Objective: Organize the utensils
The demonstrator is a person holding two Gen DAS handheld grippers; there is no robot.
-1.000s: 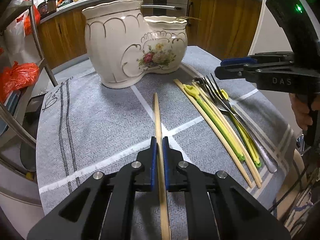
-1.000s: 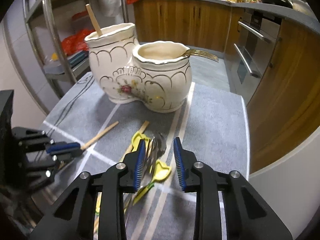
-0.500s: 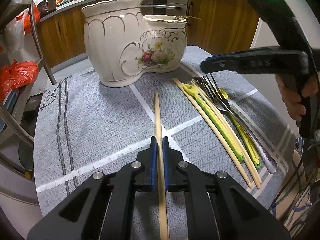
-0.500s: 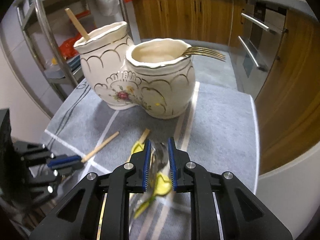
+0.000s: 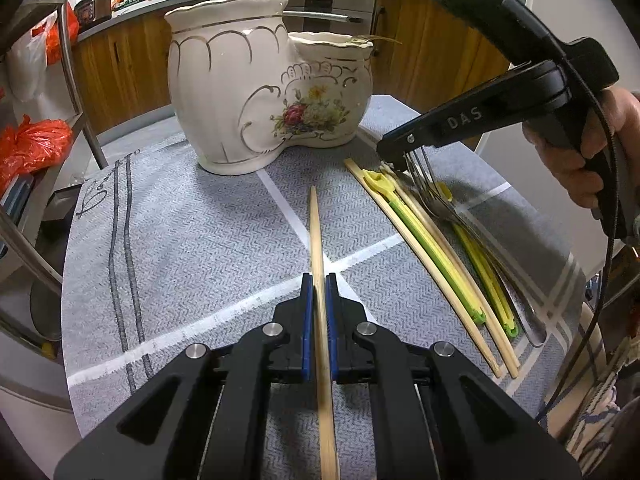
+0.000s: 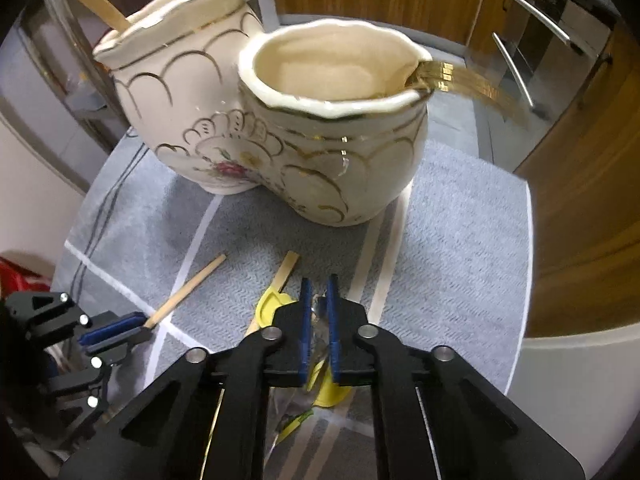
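Utensils lie on the table (image 5: 192, 240) near the holder (image 5: 240, 92). The right hand-held gripper (image 5: 400, 160) is clenched on a fork (image 5: 436, 204), tines far; lifting may drag neighbouring chopsticks (image 5: 424, 256). The left hand-held gripper (image 5: 317, 300) clamps a chopstick (image 5: 316, 232) running near-to-far; it could swing.

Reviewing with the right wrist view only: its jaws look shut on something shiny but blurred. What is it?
Observer: The left wrist view shows the right gripper shut on the tines of a metal fork.
Operator: What lies beside the fork?
Observer: Two loose wooden chopsticks and two yellow-green utensils, lying side by side on the cloth.
Operator: And the left gripper?
Observer: The left gripper is shut on a third chopstick, which runs through past its pads.
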